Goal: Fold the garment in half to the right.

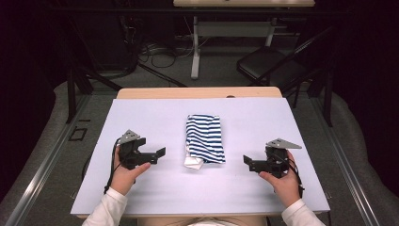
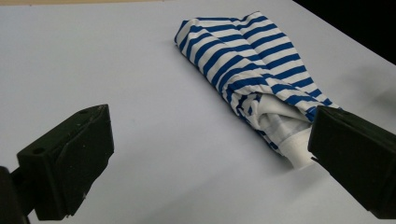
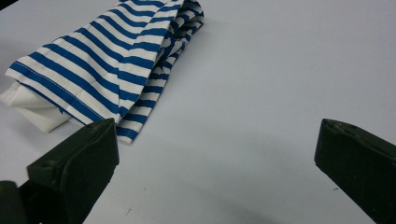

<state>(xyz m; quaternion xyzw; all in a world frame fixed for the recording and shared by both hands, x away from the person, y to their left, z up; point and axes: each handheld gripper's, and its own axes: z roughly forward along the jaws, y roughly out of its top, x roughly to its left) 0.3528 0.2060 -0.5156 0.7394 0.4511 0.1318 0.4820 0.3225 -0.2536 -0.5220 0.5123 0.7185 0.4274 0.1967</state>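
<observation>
A folded blue-and-white striped cloth (image 1: 204, 138) lies in the middle of the white table top (image 1: 141, 117), with a plain white layer sticking out at its near end (image 1: 192, 163). My left gripper (image 1: 158, 155) is held to the left of the cloth, open, with nothing between its jaws. In the left gripper view the striped cloth (image 2: 252, 65) lies ahead and to the right, its white end beside the right jaw. My right gripper (image 1: 247, 163) is held to the right of the cloth, open and empty. The right gripper view has the cloth (image 3: 112, 60) ahead on the left.
The table's wooden far edge (image 1: 197, 92) shows beyond the white top. Behind it stand a black folding chair (image 1: 273, 66), cables on the floor (image 1: 160, 52) and a second table's legs (image 1: 195, 52). Bare white surface surrounds the cloth on all sides.
</observation>
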